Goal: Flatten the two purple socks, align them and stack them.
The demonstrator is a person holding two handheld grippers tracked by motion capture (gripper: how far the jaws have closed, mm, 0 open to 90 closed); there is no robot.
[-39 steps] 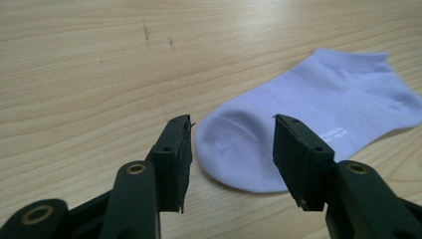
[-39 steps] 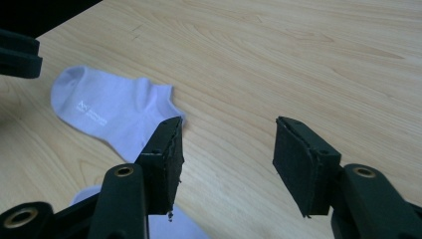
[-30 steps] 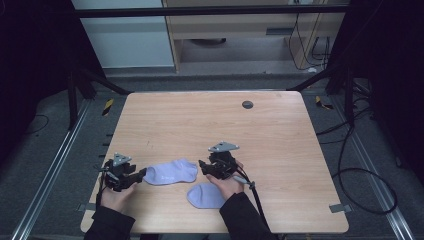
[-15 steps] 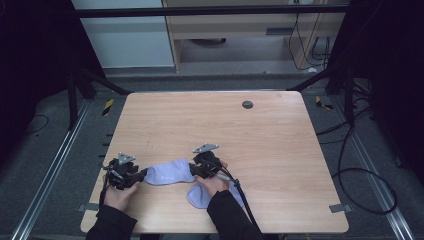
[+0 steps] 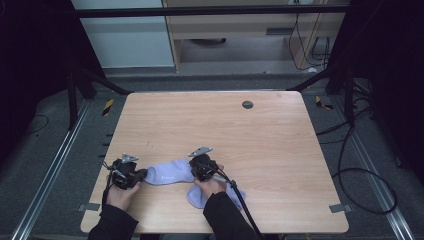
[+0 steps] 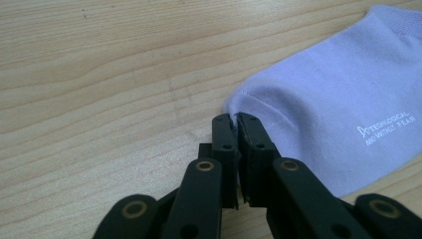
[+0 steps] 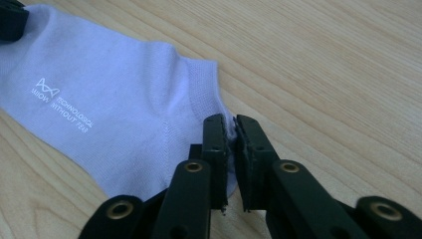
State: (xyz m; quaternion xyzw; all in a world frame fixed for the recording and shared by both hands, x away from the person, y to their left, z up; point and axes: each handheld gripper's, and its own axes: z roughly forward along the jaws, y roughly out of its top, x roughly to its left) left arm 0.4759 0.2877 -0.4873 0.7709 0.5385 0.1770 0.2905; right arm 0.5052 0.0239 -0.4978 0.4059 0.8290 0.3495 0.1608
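Note:
A pale lilac sock with small white lettering lies stretched flat near the table's front edge. My left gripper is shut on its toe end. My right gripper is shut on the cuff end. The sock spans the gap between the two grippers. A second lilac sock lies closer to the front edge, partly hidden under the right hand and forearm.
The wooden table has a small dark round disc near its far edge. Metal rails and cables run along the floor on both sides. A cable trails from the right gripper.
The right gripper has moved left and slightly toward the front, coming onto the first sock's cuff end. The left gripper has stayed at the toe end.

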